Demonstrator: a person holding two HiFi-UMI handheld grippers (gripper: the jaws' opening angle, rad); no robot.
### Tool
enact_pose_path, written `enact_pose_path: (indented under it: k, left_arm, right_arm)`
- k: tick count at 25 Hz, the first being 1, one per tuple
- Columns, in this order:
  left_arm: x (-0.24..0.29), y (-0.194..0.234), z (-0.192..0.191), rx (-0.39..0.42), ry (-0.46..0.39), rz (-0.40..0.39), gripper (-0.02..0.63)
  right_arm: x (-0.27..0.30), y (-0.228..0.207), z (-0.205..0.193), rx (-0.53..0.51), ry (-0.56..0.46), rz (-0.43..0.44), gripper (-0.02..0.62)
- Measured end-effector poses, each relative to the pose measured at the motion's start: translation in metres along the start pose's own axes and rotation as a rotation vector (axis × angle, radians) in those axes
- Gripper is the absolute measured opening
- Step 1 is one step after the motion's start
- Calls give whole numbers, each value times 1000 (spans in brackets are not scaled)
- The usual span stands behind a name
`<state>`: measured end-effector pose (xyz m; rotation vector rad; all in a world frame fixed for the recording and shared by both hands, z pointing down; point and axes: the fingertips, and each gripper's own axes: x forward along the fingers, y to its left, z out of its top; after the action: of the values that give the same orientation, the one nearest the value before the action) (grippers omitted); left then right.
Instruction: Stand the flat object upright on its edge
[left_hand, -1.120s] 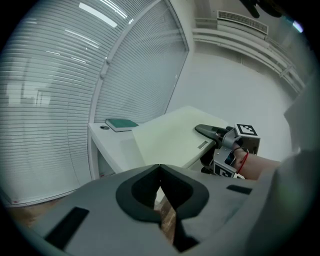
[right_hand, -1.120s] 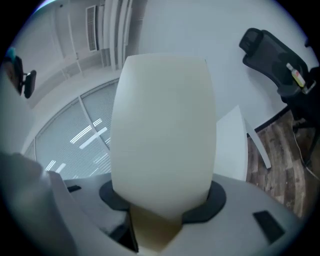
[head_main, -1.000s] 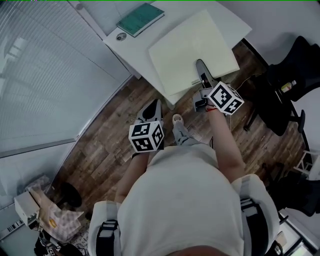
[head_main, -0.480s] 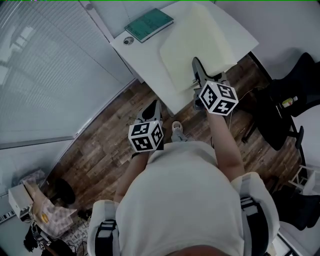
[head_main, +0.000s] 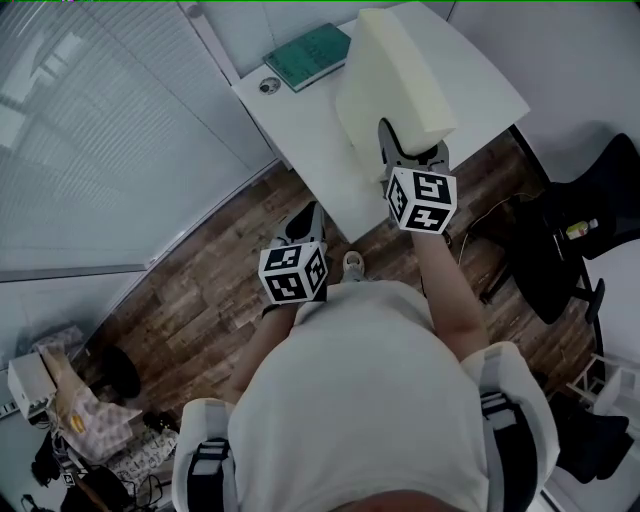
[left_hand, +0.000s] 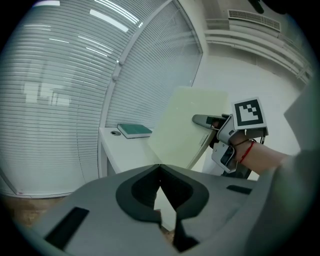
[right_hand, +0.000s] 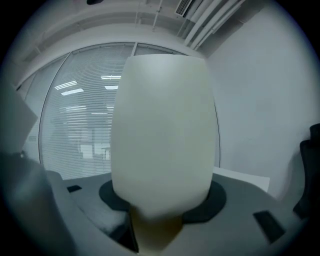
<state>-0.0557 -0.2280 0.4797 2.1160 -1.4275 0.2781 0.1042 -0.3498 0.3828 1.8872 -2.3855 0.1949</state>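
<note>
You are partway through the tip-up. On the white table (head_main: 300, 125) the pale foam slab (head_main: 400, 70) leans steeply over the table's right half, not yet on its edge. One edge seems to rest on the tabletop, and the other is clamped in your right gripper (head_main: 405, 145), just above the table's front edge. Next, I judge, you swing the held edge over the resting one until the slab balances, then ease off. Mind the front edge, which is close to the slab's foot. The green book (head_main: 310, 55) at the table's far left corner lies well apart. Your left gripper (head_main: 308, 215) hangs before the table, jaws together, empty.
</note>
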Motion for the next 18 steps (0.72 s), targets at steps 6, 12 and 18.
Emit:
enact_pose_path:
  k: [6,12,18]
  left_arm:
    - [10,5,3,-6,1,22,20]
    - [20,14,7,-21,0,52,20]
    - [28,20,12,-31,-4,72,20]
  right_arm:
    - [22,6,-6,-39,20,16,255]
    - [46,12,-16,-87,44,17,255]
    - [61,14,-22,-103,56,25,255]
